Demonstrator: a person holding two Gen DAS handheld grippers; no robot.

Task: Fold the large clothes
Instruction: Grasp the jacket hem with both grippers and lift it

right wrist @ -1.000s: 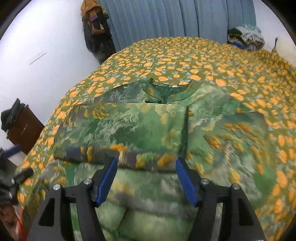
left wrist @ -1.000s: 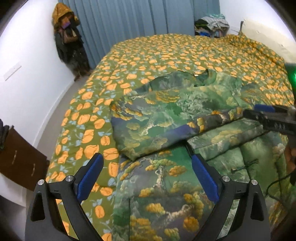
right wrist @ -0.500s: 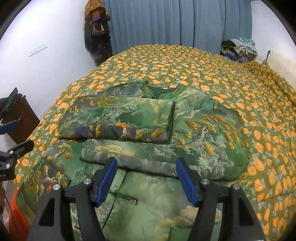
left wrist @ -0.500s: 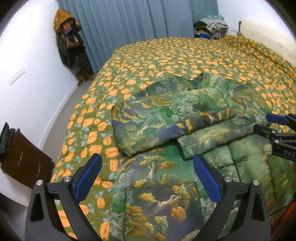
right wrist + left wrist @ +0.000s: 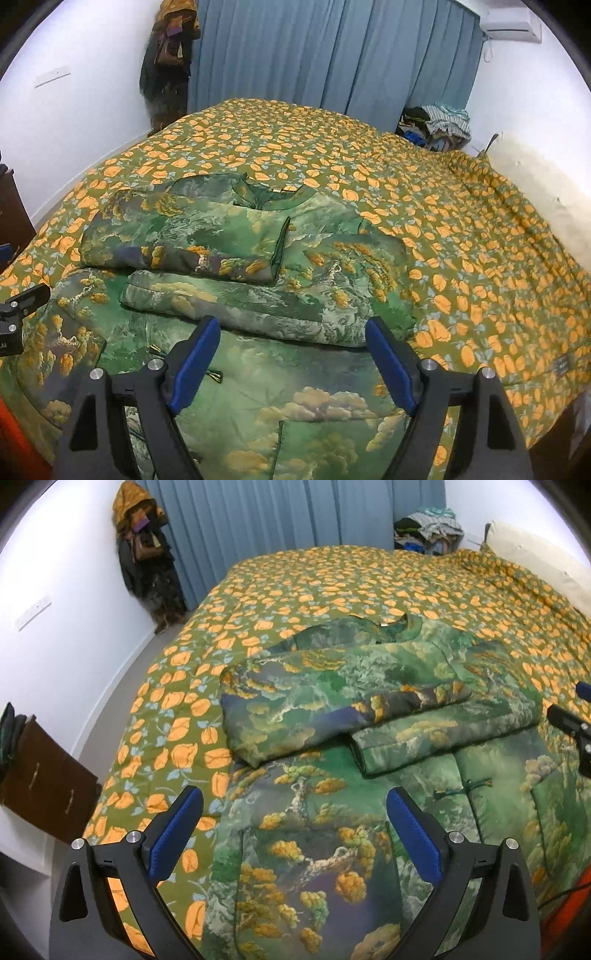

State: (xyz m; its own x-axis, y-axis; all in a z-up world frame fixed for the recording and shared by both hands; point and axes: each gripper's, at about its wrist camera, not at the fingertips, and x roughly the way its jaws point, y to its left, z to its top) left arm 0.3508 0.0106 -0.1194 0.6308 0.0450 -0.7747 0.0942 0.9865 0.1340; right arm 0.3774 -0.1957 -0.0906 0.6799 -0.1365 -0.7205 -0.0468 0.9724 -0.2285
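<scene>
A padded green jacket printed with trees and clouds lies spread on the bed. Both its sleeves are folded across its chest, one above the other. My left gripper hovers open above the jacket's lower left part, nothing between its blue pads. My right gripper hangs over the jacket's middle, below the lower folded sleeve; its jaws are opening and hold nothing. Each gripper's tip shows at the edge of the other's view.
The bed cover is olive green with orange flowers. Blue curtains hang behind the bed. Clothes are piled at the far right corner, coats hang on the wall, a dark wooden cabinet stands left.
My right gripper let go of the sleeve it had laid across the chest, drew back and up, and its jaws widened. The left gripper stayed open and drew back slightly.
</scene>
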